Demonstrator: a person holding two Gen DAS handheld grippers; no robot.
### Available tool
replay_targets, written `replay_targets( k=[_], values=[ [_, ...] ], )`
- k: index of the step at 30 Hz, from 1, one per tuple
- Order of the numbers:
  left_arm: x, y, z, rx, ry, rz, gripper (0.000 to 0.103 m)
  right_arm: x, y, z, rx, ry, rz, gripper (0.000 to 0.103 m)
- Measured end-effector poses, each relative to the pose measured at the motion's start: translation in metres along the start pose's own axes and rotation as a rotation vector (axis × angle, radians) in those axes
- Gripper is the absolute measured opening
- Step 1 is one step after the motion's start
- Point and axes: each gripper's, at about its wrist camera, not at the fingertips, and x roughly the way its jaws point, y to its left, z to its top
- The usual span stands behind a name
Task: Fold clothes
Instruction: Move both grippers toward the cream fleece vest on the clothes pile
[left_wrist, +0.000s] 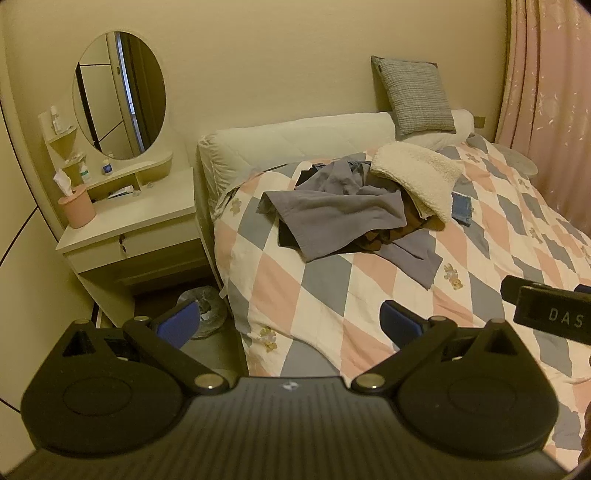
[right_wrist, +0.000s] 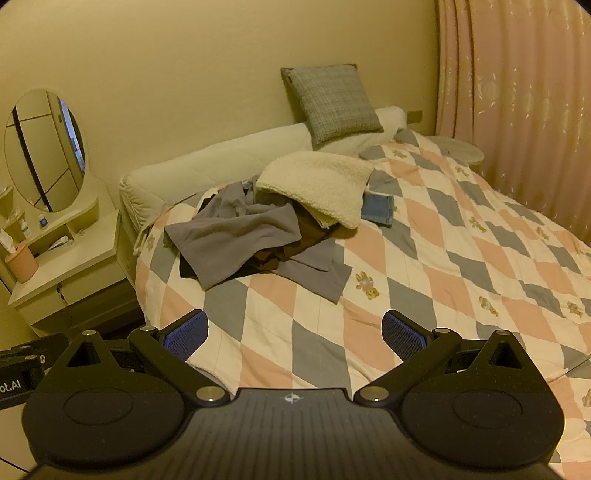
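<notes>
A: Where do the clothes lie?

B: A rumpled heap of clothes (right_wrist: 255, 236) sits in the middle of the right wrist frame, on the pink, grey and white checked quilt (right_wrist: 461, 258): a crumpled grey fleece garment (right_wrist: 236, 232), dark brown cloth (right_wrist: 295, 240) under it, a cream fluffy fleece piece (right_wrist: 325, 184) on top at the back, and a small blue denim piece (right_wrist: 378, 208) just beside that. None looks folded.

A: And the tongs?

B: The left gripper (left_wrist: 288, 325) and the right gripper (right_wrist: 295, 332) both stand wide open, holding nothing, low in their frames. The heap lies ahead and above them, well apart. The grey garment's long axis runs from upper left to lower right.

A: Which is nearer?

B: I cannot tell.

A: Containers?

B: A pink round tissue holder (left_wrist: 77, 208) at centre left holds white tissue. A bin lined with clear plastic (left_wrist: 203, 310) stands on the floor; its contents are unclear.
</notes>
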Motion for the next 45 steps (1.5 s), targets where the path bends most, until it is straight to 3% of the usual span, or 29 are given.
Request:
replay_targets(
  k=[6, 10, 17, 26, 36, 45],
  values=[
    [-0.005, -0.012, 0.001, 0.013, -0.007, 0.017, 0.102, -0.002, -0.001, -0.002, 0.002, -0.001, 0.001, 0.103],
    [-0.002, -0.002, -0.001, -0.01, 0.011, -0.023, 0.102, -0.003, -0.002, -0.003, 0.003, -0.002, 0.002, 0.103],
    [-0.001, -0.003, 0.002, 0.011, 0.025, -0.03, 0.102, 0.004, -0.01, -0.001, 0.03, -0.006, -0.009, 0.103],
    [-0.003, -0.011, 0.003, 0.027, 0.024, -0.057, 0.102, 0.003, -0.014, -0.001, 0.003, -0.057, -0.04, 0.103],
    [-0.008, -0.016, 0.003, 0.03, 0.01, -0.052, 0.102, -0.002, -0.017, 0.0, -0.01, -0.09, -0.007, 0.103],
    [0.001, -0.02, 0.004, 0.073, 0.086, -0.014, 0.102, 0.002, -0.026, 0.005, 0.01, -0.108, -0.018, 0.103]
  ],
)
